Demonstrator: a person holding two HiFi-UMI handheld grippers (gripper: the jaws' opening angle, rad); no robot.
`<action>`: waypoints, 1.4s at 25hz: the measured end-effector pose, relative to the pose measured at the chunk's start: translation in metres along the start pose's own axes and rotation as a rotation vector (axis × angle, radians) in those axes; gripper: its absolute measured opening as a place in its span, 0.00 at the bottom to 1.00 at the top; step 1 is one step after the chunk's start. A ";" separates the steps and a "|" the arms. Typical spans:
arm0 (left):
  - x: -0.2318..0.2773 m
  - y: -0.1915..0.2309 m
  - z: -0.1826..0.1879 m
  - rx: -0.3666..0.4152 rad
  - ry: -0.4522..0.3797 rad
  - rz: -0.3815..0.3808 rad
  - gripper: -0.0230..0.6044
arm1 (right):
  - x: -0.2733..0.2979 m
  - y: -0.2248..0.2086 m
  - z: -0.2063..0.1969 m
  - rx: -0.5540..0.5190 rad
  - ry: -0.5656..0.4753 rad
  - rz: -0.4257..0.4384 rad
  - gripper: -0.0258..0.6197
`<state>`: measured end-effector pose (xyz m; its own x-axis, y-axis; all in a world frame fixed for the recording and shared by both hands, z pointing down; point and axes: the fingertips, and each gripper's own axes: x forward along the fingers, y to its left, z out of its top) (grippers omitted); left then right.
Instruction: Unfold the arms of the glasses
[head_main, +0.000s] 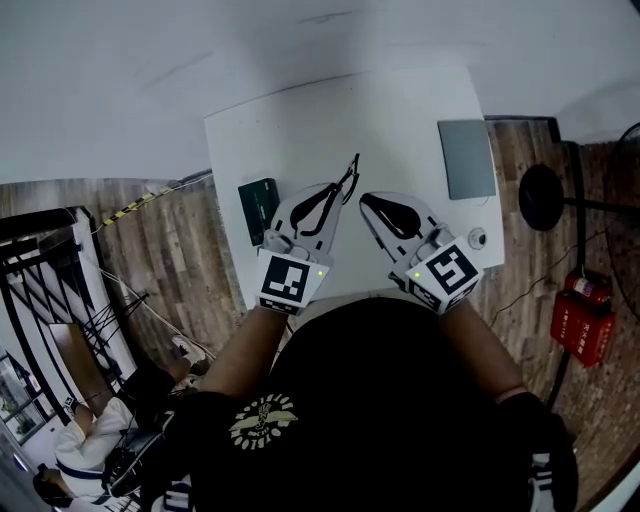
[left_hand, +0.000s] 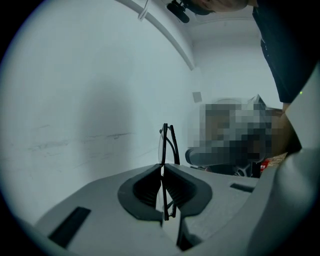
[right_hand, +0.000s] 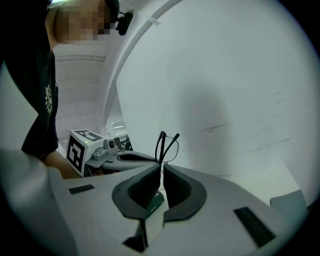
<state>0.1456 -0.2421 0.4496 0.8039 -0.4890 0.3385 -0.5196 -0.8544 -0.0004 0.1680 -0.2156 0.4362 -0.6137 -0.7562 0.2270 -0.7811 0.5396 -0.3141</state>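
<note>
Glasses: pinched edge-on in the left tool, over the desk, projecting at the tool's 12 o'clock. Arms look folded against the frame, so unfolding is judged not yet begun. Right tool: pressed together, gripping nothing, near the glasses at their 3 o'clock.

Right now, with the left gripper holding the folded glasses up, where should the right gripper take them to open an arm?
Take the free tip of the temple arm. It stands clear above the left gripper and splays slightly off the rest of the glasses. Probably best to bring the right gripper in from its own side, roughly level, across the thin arm. It is shut, so open it first.
</note>
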 end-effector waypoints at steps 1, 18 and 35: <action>-0.006 0.001 0.000 0.004 -0.006 0.000 0.08 | 0.002 0.006 0.001 -0.006 -0.001 0.009 0.04; -0.095 -0.008 0.015 0.118 -0.100 0.057 0.08 | 0.014 0.095 0.011 -0.084 0.010 0.108 0.12; -0.117 -0.003 0.015 0.153 -0.133 0.083 0.08 | 0.010 0.113 0.012 -0.144 0.032 0.131 0.08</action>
<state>0.0572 -0.1846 0.3959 0.7967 -0.5689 0.2038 -0.5436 -0.8220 -0.1696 0.0746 -0.1666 0.3914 -0.7127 -0.6650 0.2232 -0.7013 0.6817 -0.2085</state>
